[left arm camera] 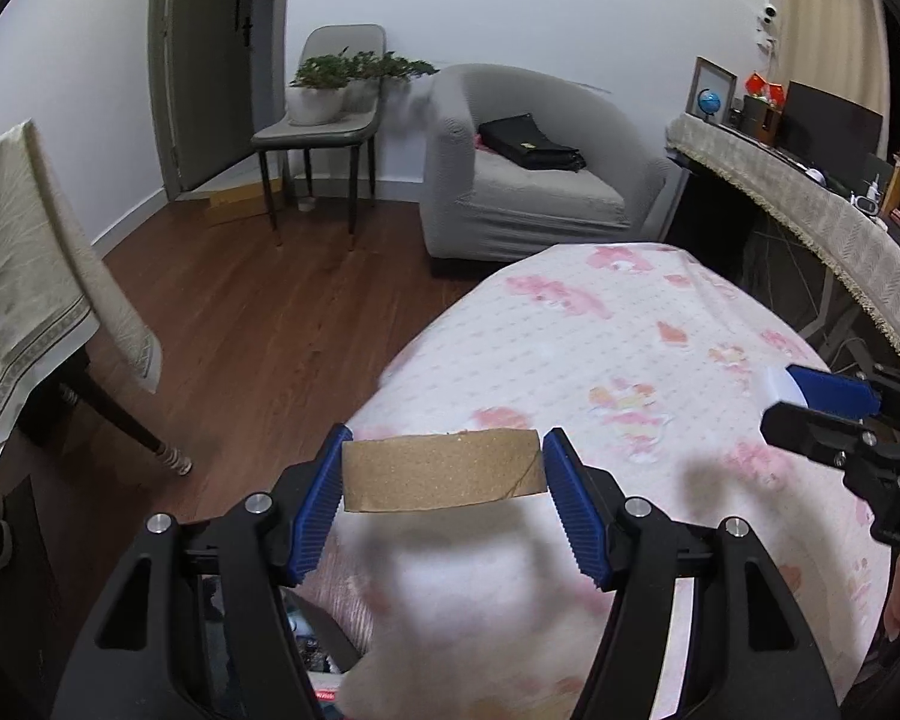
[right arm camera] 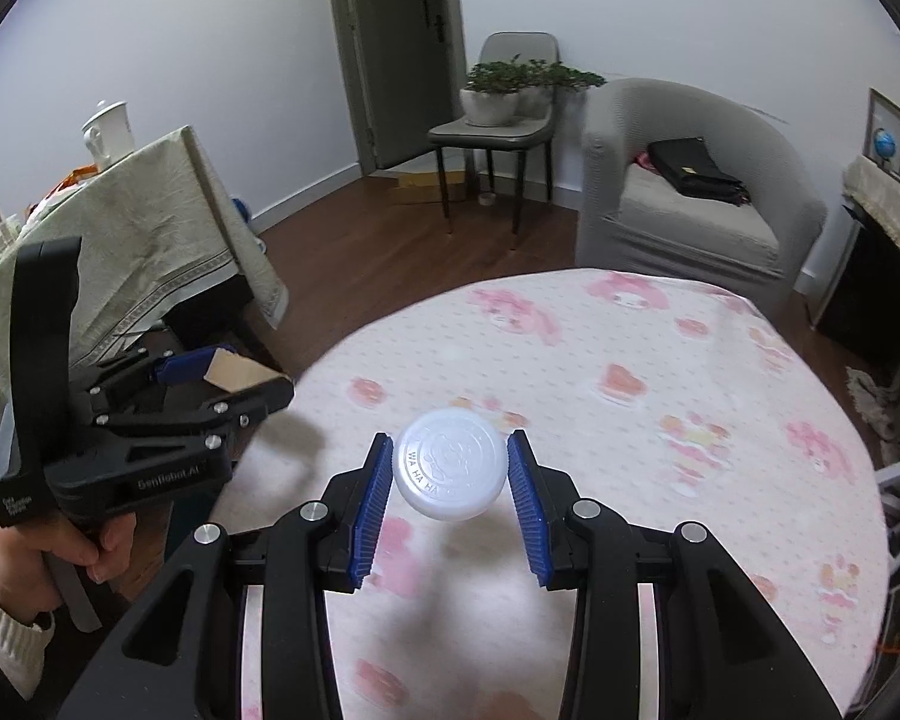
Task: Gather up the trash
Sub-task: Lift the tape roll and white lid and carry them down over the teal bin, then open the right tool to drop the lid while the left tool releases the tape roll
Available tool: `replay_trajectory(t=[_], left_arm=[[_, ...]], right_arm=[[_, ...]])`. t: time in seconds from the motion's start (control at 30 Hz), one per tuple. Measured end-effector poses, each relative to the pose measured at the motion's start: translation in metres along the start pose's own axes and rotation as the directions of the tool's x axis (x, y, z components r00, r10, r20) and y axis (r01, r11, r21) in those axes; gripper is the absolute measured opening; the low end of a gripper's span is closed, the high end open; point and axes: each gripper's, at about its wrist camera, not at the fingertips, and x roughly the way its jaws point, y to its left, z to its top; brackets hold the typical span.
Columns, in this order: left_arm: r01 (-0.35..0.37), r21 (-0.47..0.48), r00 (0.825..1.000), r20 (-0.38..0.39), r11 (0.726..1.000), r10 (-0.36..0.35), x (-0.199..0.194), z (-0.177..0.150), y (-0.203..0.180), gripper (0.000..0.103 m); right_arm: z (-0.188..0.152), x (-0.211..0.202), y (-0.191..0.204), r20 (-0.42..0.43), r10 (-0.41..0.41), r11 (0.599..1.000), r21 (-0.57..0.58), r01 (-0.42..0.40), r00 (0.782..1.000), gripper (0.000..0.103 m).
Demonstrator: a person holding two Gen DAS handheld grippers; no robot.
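**A:** What does the left tool [left arm camera: 444,471] carry?

**B:** A brown cardboard tape core [left arm camera: 441,469], clamped on its two ends between the blue ribbed pads [left arm camera: 315,516]. It hangs level in the grip, above the near left edge of the bench [left arm camera: 660,324], which is draped in a white cloth printed with pink figures. A shadow of tool and core falls on the cloth below.

**A:** And the right tool [right arm camera: 448,465]?

**B:** It grips a round white plastic lid [right arm camera: 448,465] with raised lettering, the pads pressing its rim on both sides. The lid sits tilted, its face turned up toward the camera, held clear above the middle of the near half of the bench. In the left wrist view that tool shows at the right edge, with a white sliver between its blue pads.

**A:** What surrounds them?

**B:** Past the far edge of the bench stands a grey armchair [right arm camera: 690,204] with a black bag [right arm camera: 693,168] on its seat. Beside it, a grey chair [left arm camera: 321,120] bears potted plants [left arm camera: 330,81], with a door [right arm camera: 402,48] behind. Off the bench's left edge is a second table under a beige cloth [right arm camera: 150,228]; a white cup [right arm camera: 108,132] stands on it. A hand [right arm camera: 72,546] in a cream knitted sleeve holds the left tool's handle. Nothing lies on the cloth beneath either tool.
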Motion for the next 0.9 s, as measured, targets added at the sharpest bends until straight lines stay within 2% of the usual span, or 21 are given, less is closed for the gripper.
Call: replay_trajectory(t=[0.47, 0.63, 0.9], left_arm=[[-0.101, -0.124, 0.992, -0.082, 0.987, 0.091, -0.005, -0.047, 0.119, 0.068], [-0.151, -0.153, 0.981, -0.142, 0.977, 0.129, -0.006, -0.072, 0.16, 0.068], [-0.174, -0.203, 0.959, -0.256, 0.964, 0.12, 0.004, -0.109, 0.204, 0.068]], right_arm=[[0.021, 0.054, 0.098, -0.049, 0.109, 0.989, -0.098, -0.114, 0.993, 0.04], [0.025, 0.075, 0.14, -0.079, 0.149, 0.978, -0.135, -0.158, 0.986, 0.04], [0.021, 0.11, 0.192, -0.144, 0.171, 0.962, -0.191, -0.197, 0.975, 0.04]])
